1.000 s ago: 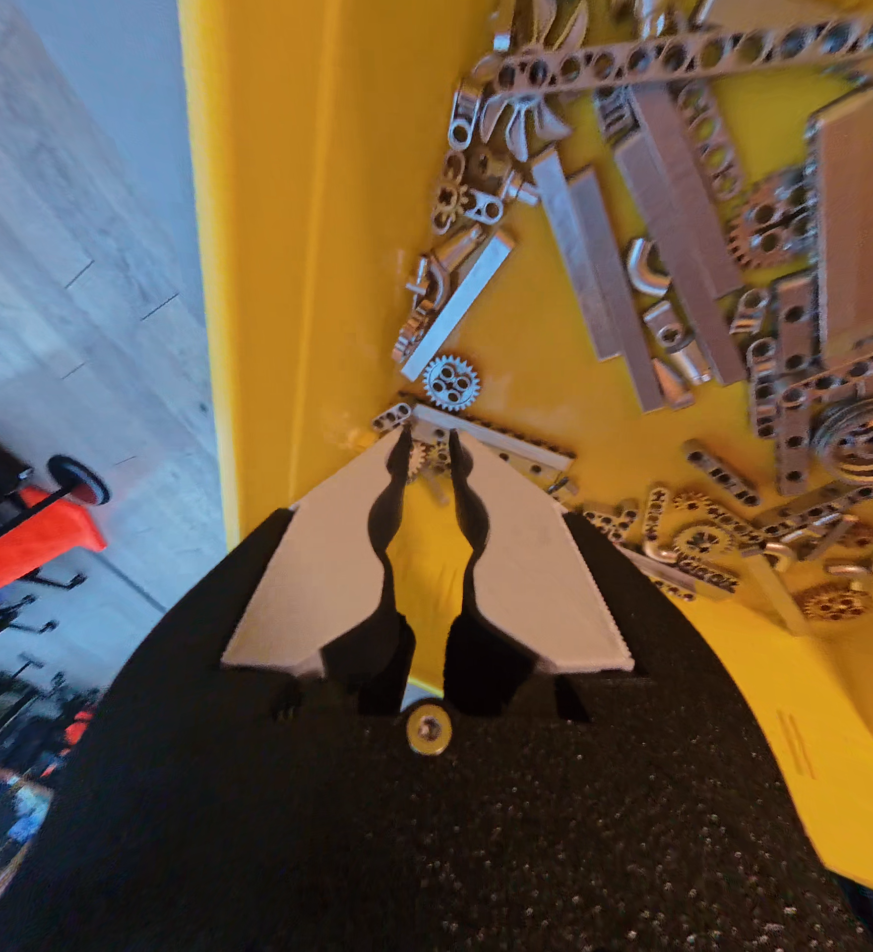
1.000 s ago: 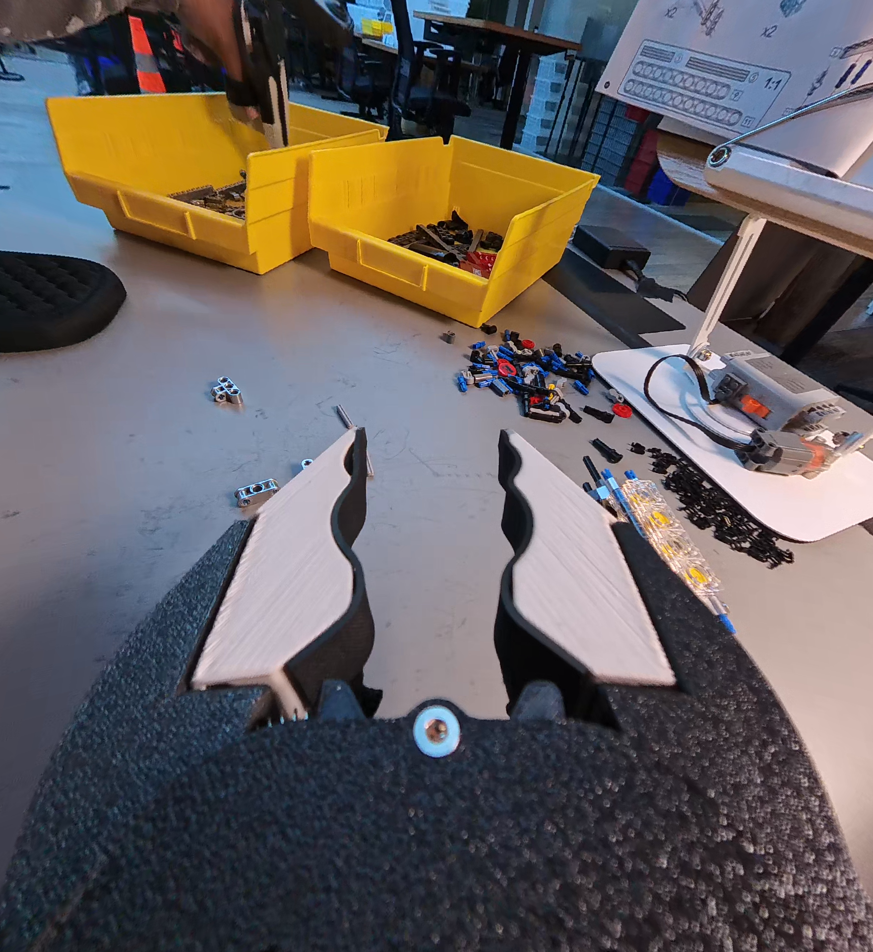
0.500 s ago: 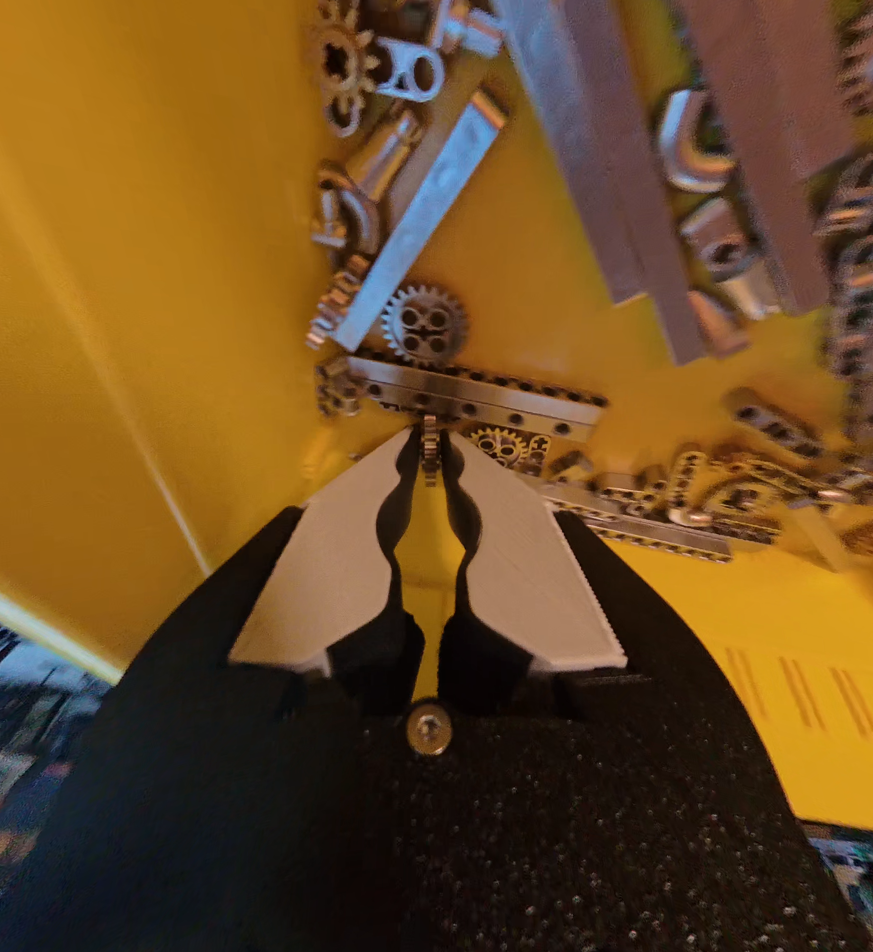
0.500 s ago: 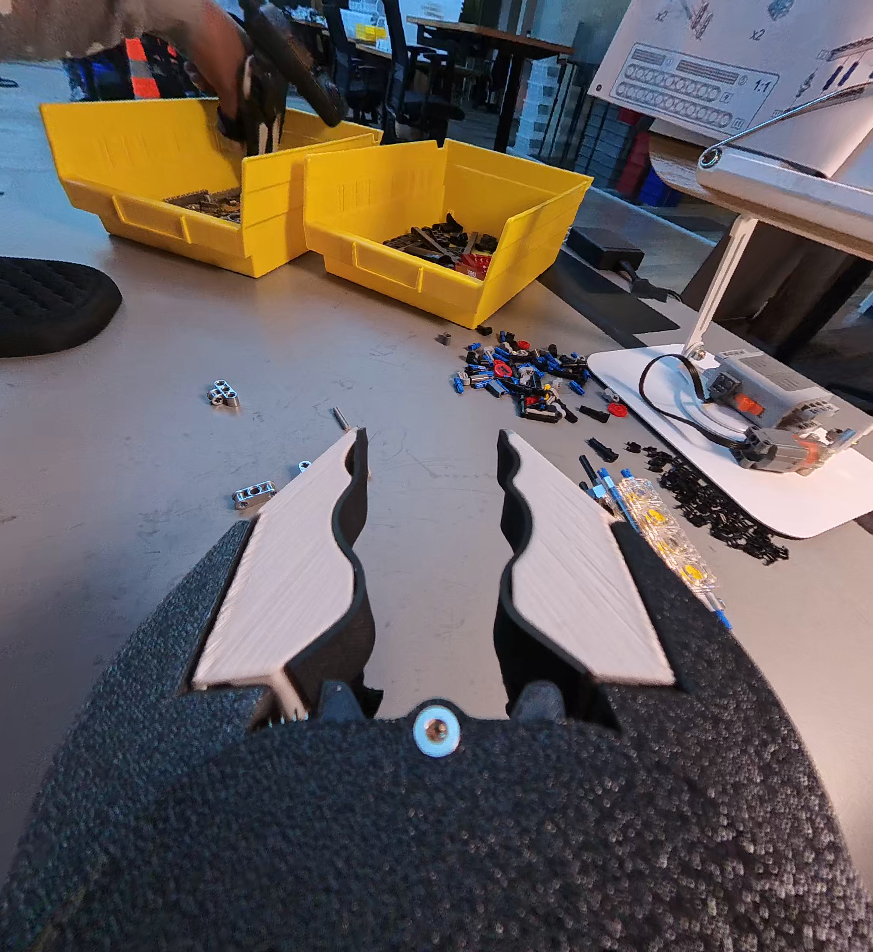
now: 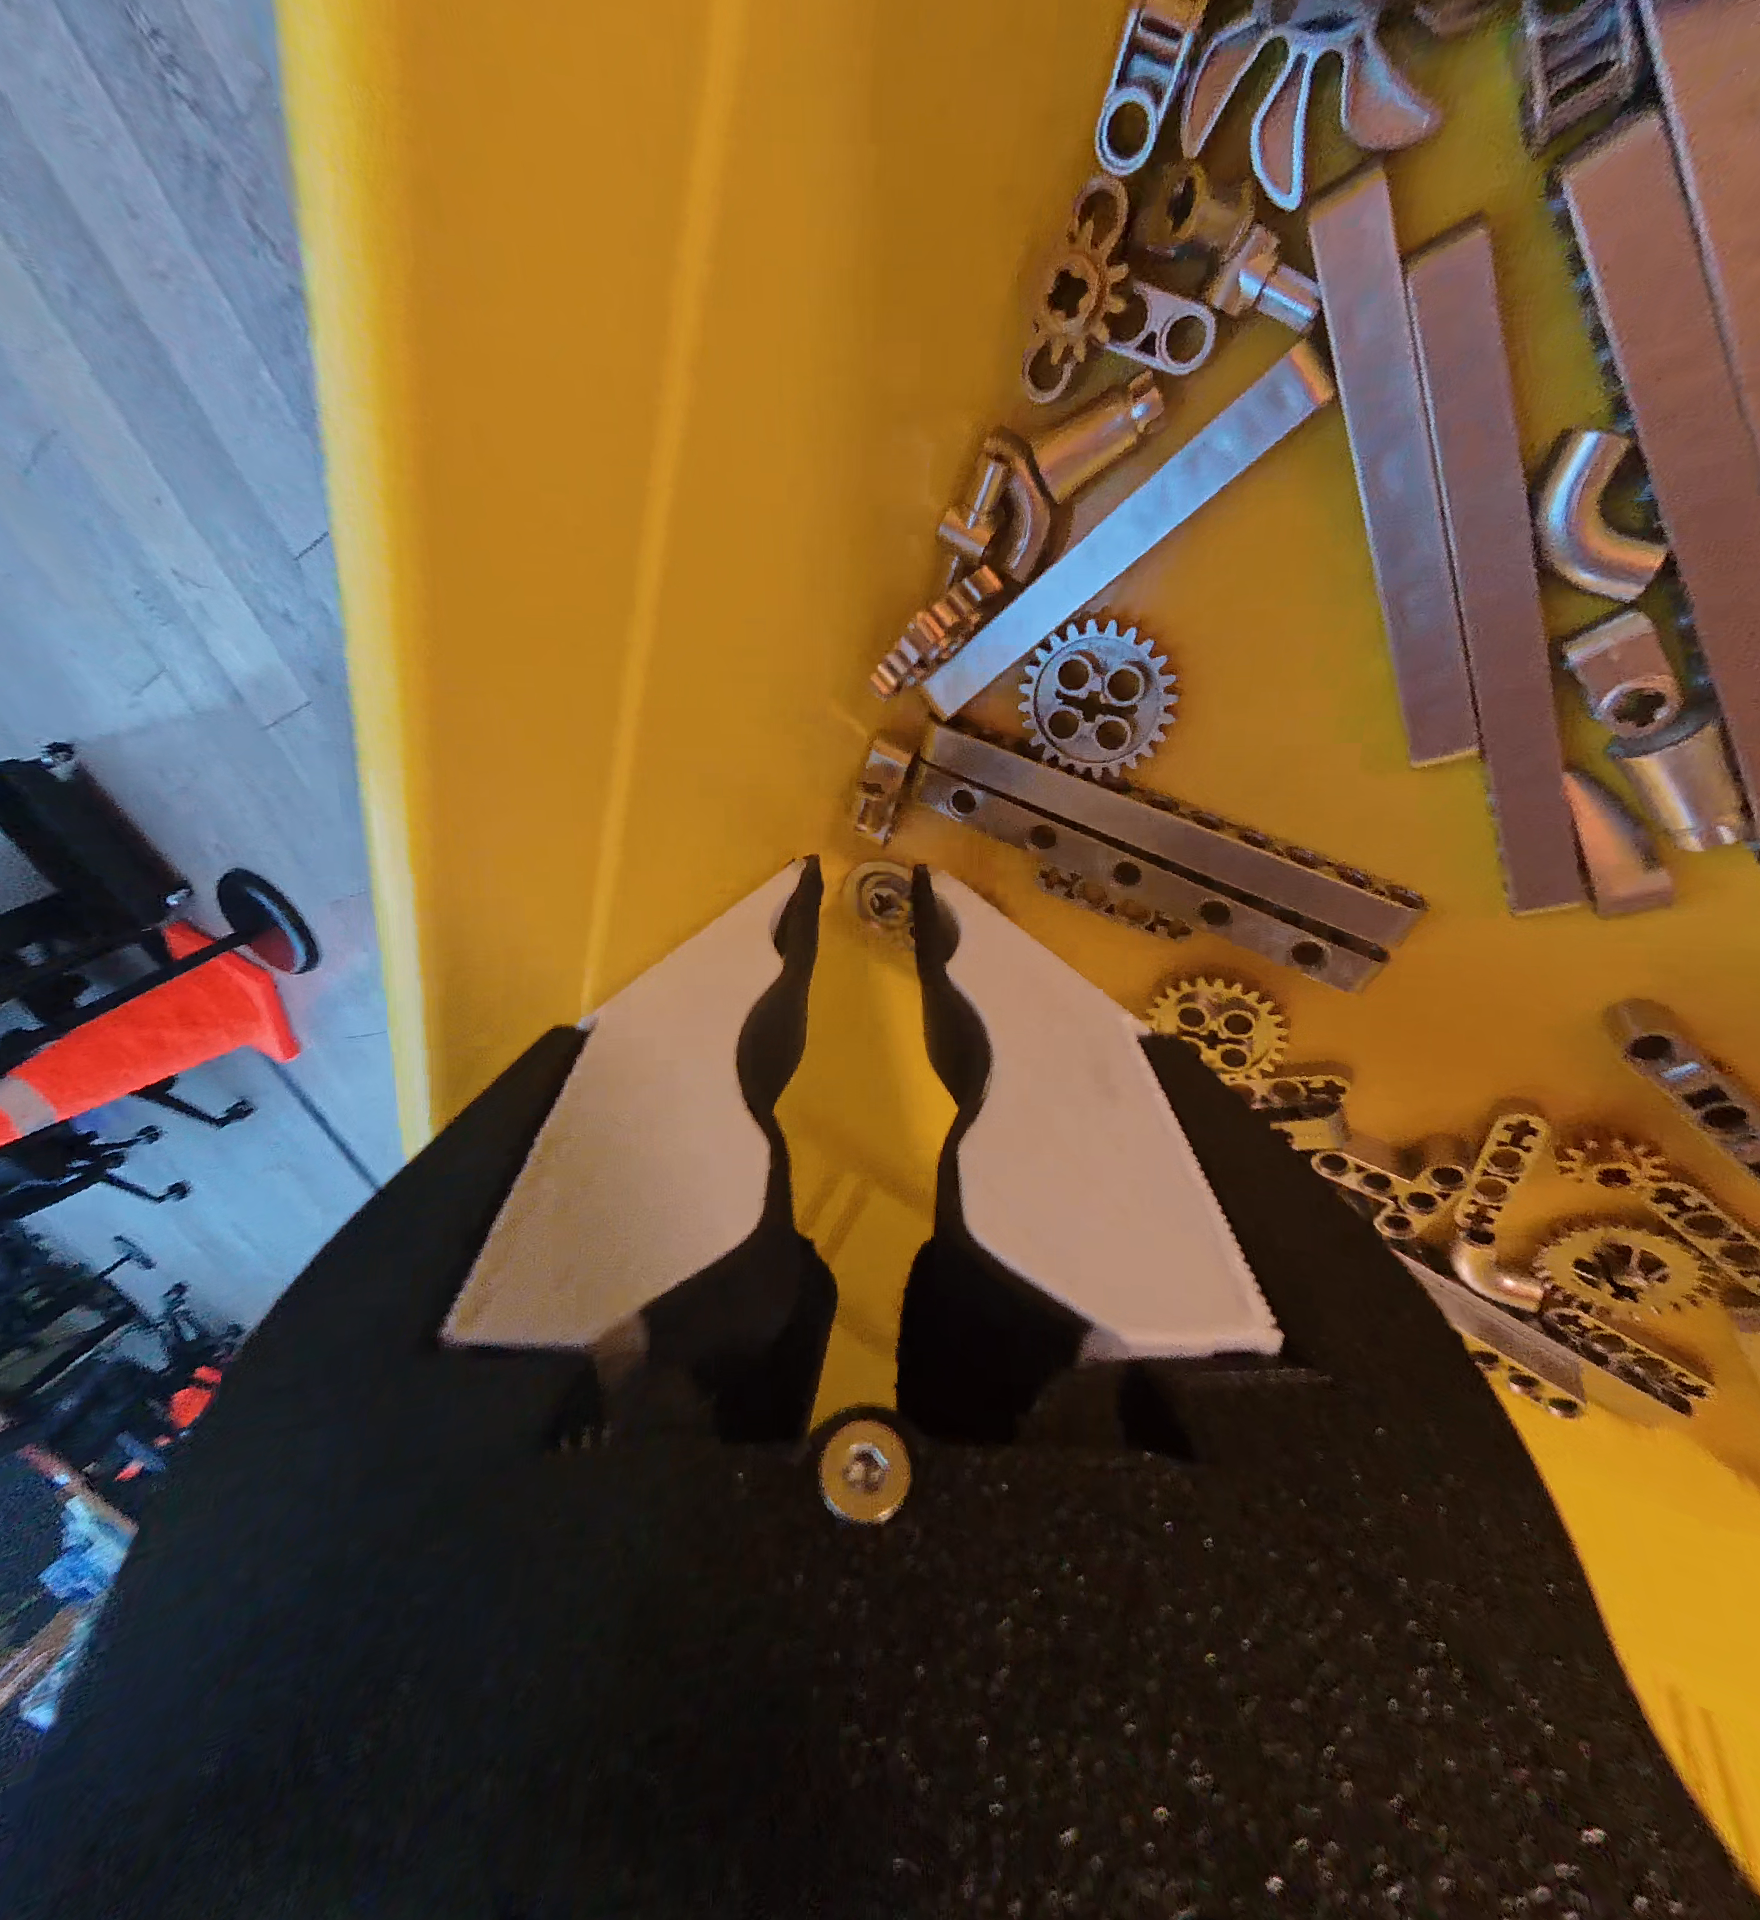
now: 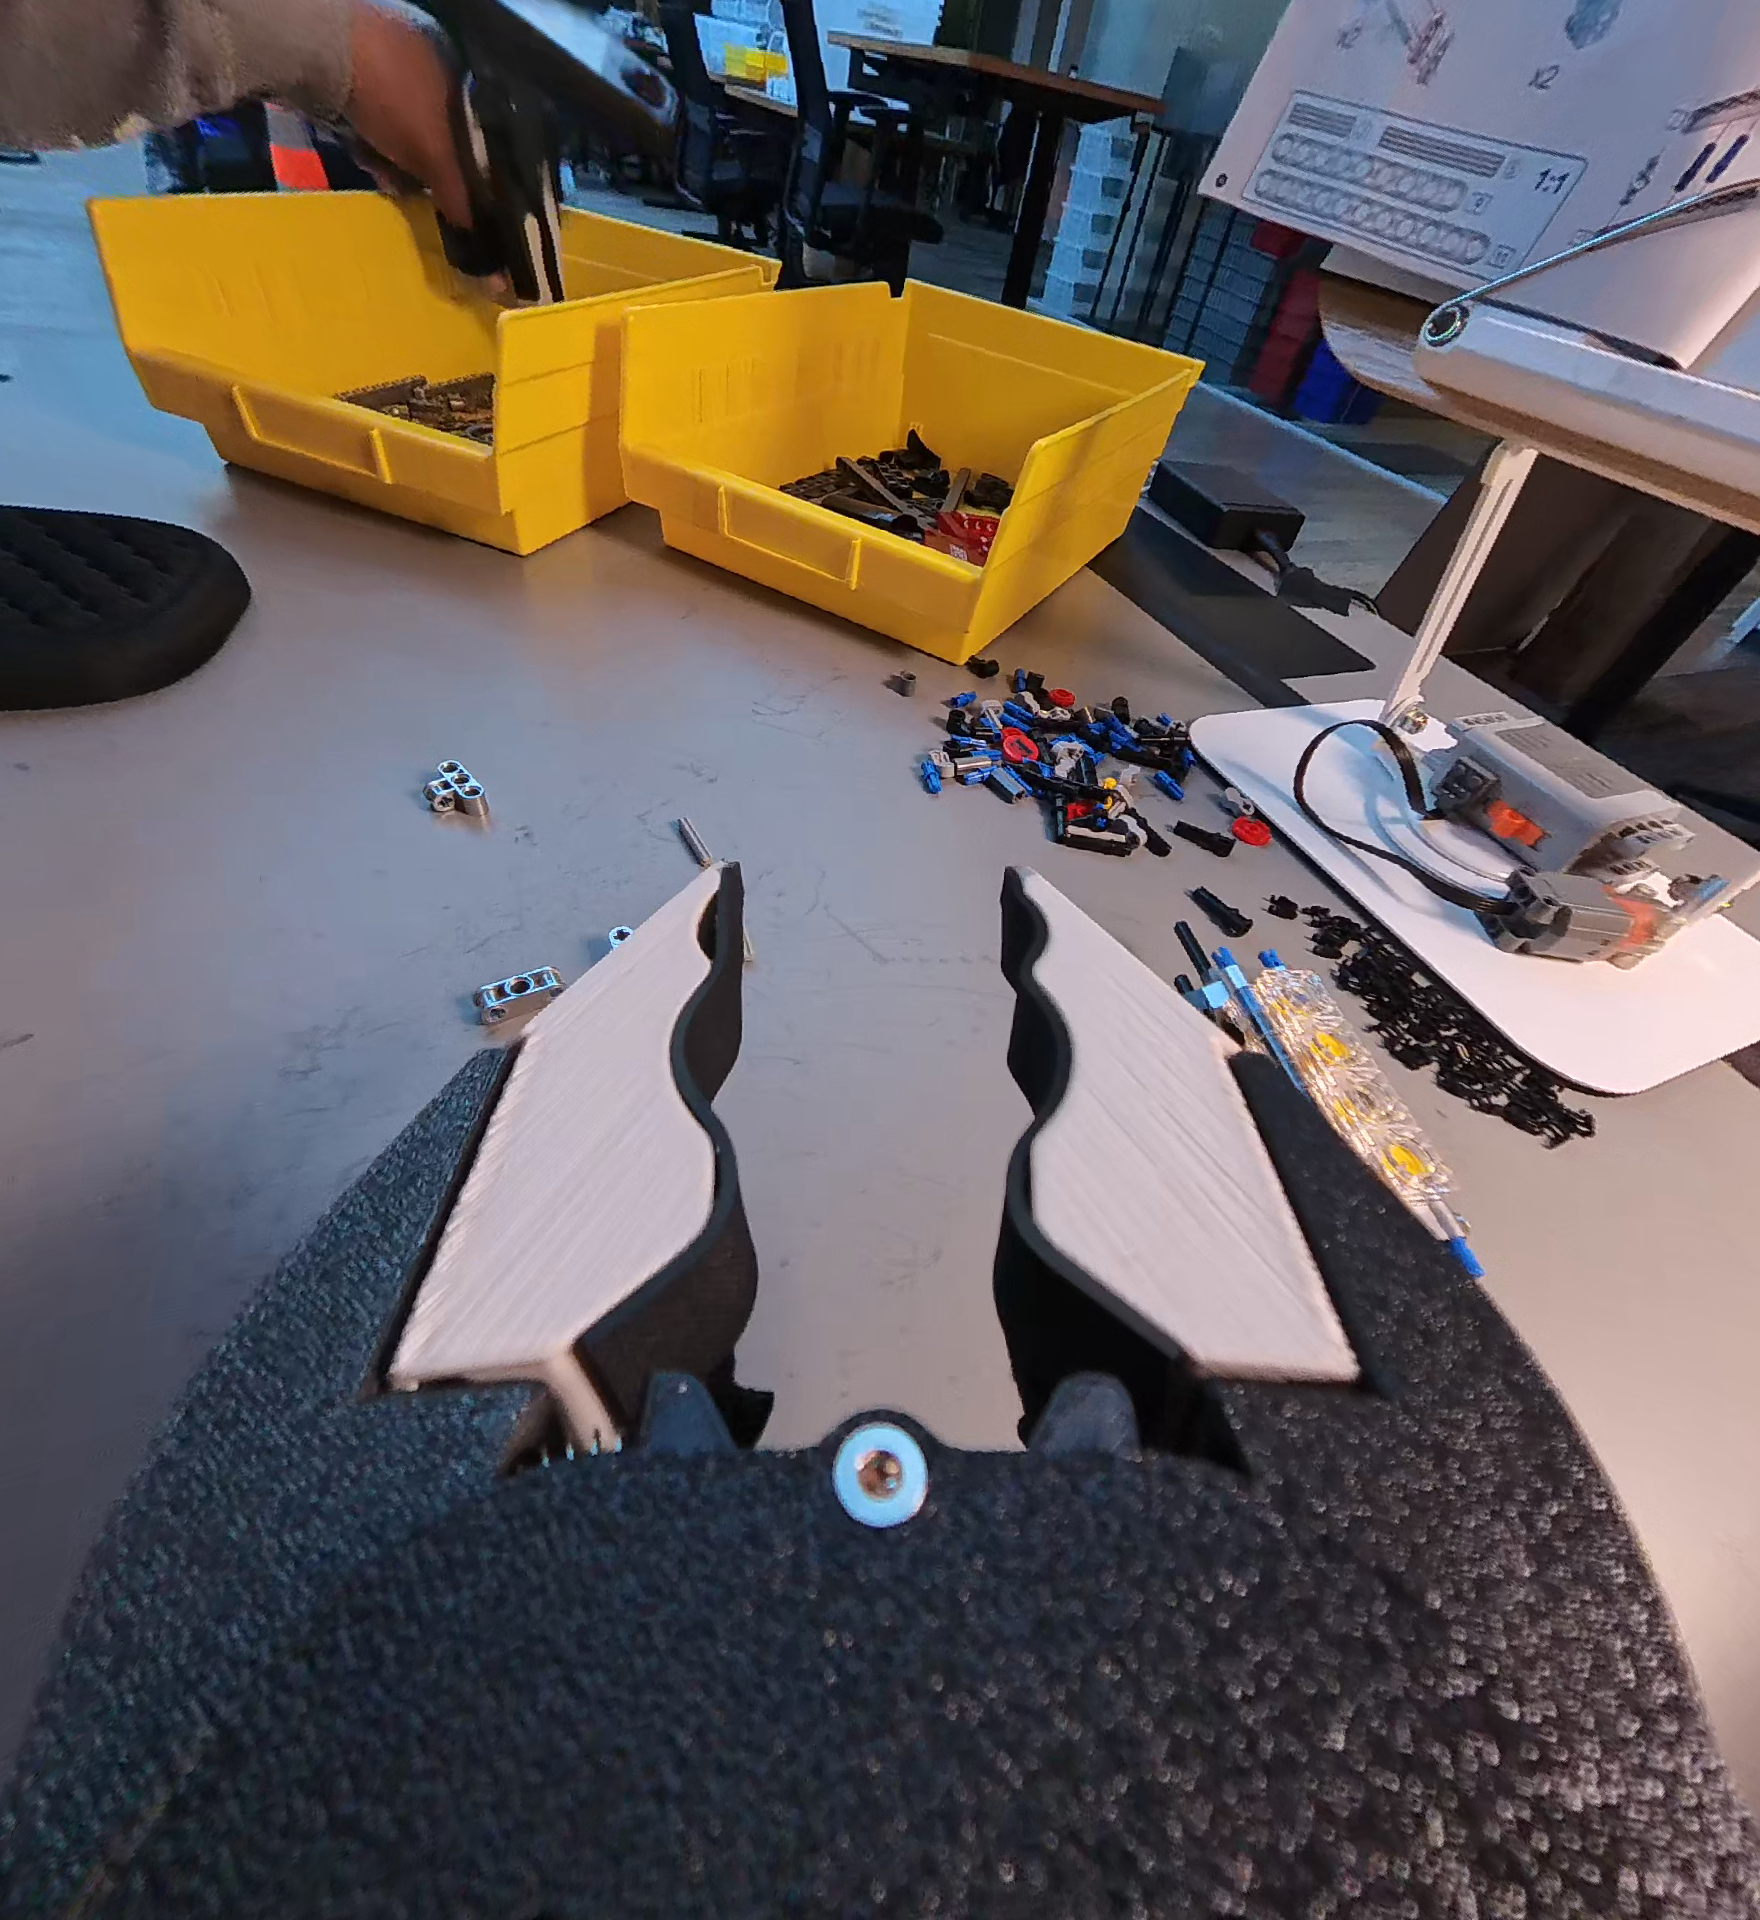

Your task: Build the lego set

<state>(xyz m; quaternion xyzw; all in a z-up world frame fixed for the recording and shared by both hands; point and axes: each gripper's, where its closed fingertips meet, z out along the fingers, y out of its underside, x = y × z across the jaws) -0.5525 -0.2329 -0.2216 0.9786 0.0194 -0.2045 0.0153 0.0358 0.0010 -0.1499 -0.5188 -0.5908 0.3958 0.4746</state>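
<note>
inside the yellow plastic bin (image 5: 564, 520), the left gripper (image 5: 860, 899) has its jaws narrowed around a small grey round gear (image 5: 881, 902), apparently gripping it; the right gripper (image 6: 871, 914) hovers over the grey counter (image 6: 232, 935), jaws wide apart and empty.

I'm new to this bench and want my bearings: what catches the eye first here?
Two yellow bins at the back of the grey table; the left gripper is inside one, its tips around a small grey gear among grey parts. The right gripper hangs open over bare table.
</note>
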